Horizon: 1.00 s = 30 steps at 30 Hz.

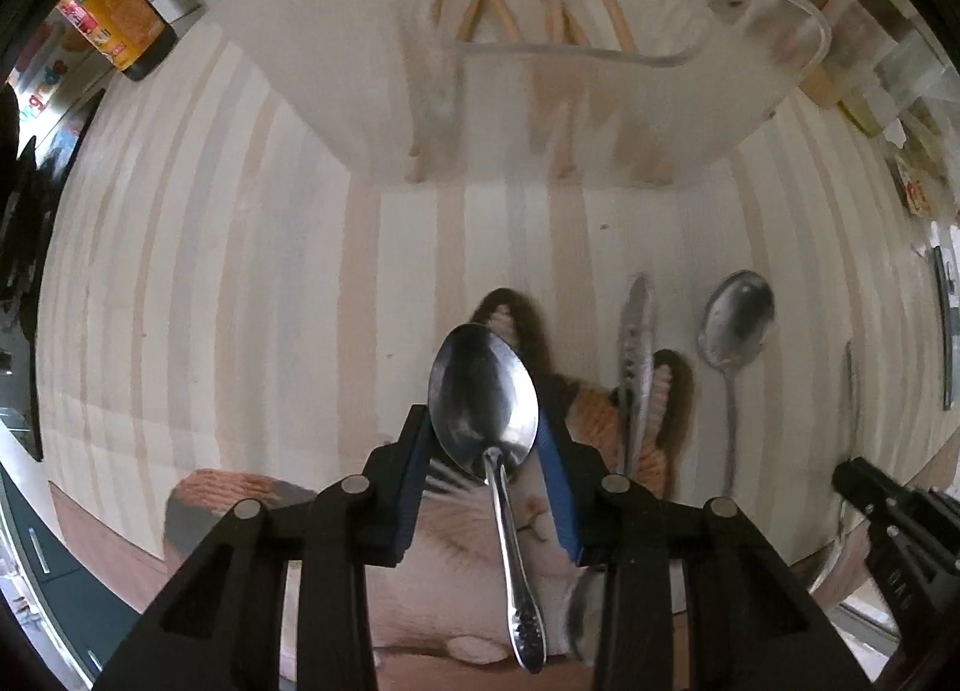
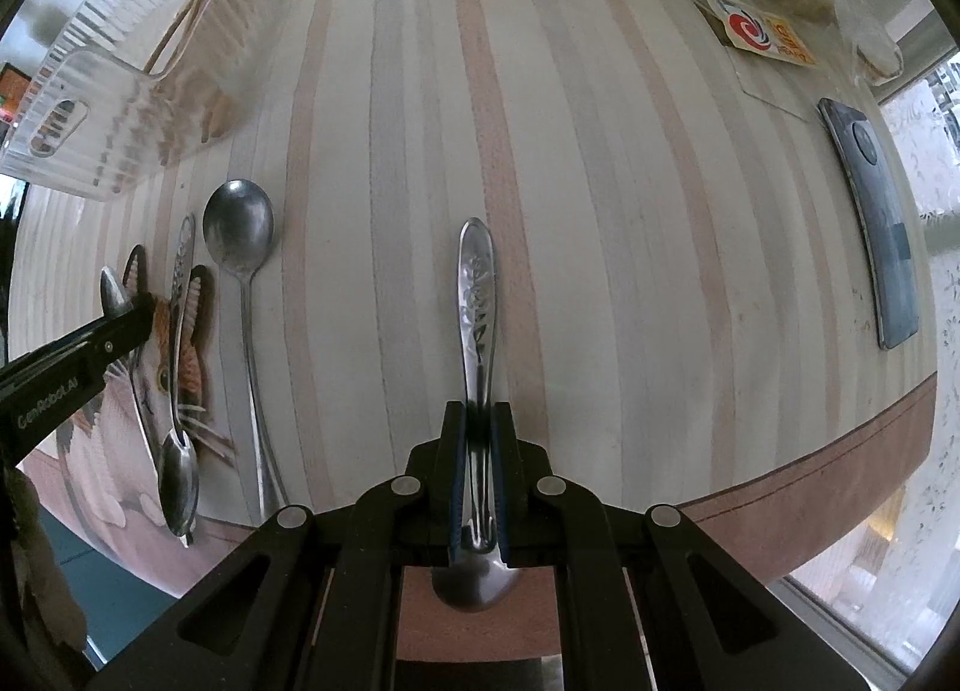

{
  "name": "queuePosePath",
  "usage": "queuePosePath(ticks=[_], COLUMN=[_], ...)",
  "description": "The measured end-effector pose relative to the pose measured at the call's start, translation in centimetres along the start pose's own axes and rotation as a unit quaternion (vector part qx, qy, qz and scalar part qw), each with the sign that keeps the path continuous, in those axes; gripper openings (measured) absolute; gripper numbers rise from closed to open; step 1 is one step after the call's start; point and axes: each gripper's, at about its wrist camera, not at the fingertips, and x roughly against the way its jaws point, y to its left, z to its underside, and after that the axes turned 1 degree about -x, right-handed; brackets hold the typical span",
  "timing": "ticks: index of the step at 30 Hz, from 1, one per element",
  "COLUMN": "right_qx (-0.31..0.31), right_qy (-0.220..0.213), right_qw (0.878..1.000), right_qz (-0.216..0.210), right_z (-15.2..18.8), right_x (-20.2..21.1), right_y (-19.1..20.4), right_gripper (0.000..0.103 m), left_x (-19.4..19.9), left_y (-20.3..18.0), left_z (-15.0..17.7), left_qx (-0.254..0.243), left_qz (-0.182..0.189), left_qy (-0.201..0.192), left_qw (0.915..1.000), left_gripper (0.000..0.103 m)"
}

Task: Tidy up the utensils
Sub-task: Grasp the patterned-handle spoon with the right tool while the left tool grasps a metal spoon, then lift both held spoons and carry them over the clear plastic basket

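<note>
Left wrist view shows the left gripper [image 1: 486, 445] pinching a spoon [image 1: 483, 397] by its bowl above the table [image 1: 240, 271], the right gripper [image 2: 478, 487] clamping another spoon [image 2: 477, 295] by its neck; either could swivel loose short of the clear bin [image 1: 540, 109].

Your left claw [image 1: 486, 439] sits at the bottom centre of its own view, blue-padded fingers [image 1: 555, 487] closed against the bowl of a spoon [image 1: 483, 404] whose handle hangs down between them. Your right claw [image 2: 478, 451] fills the lower centre of its view, its jaws pinched tight on the neck of a second spoon [image 2: 477, 295], handle pointing ahead. Each claw shows at the other view's edge: right at lower right, left at mid left
</note>
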Motion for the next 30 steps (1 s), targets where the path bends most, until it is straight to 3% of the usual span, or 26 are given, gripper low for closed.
queuePosePath(ticks=[1,10,26,30], right_qx=[-0.001,-0.002,0.031,0.036], right_qy=[-0.001,-0.003,0.022,0.023], right_qw=[1.0,1.0,0.999,0.999], right_qz=[-0.001,-0.026,0.006,0.009], right_z=[0.0,-0.4,-1.8,-2.1], right_x=[-0.1,0.5,0.4,0.3], right_y=[-0.1,-0.2,2.9,2.6], right_gripper=[0.008,0.008,0.009,0.009], left_x=[0.3,1.2,0.9,0.1], left_y=[1.6,4.7,6.1,6.4], left_z=[-0.8,0.4,1.4,1.4], left_qx=[0.001,-0.013,0.013,0.016], left_qz=[-0.001,-0.031,-0.005,0.002], left_qy=[0.0,-0.005,0.001,0.001], left_qw=[1.0,0.9994,0.9999,0.9999], left_gripper=[0.032,0.032,0.037,0.033])
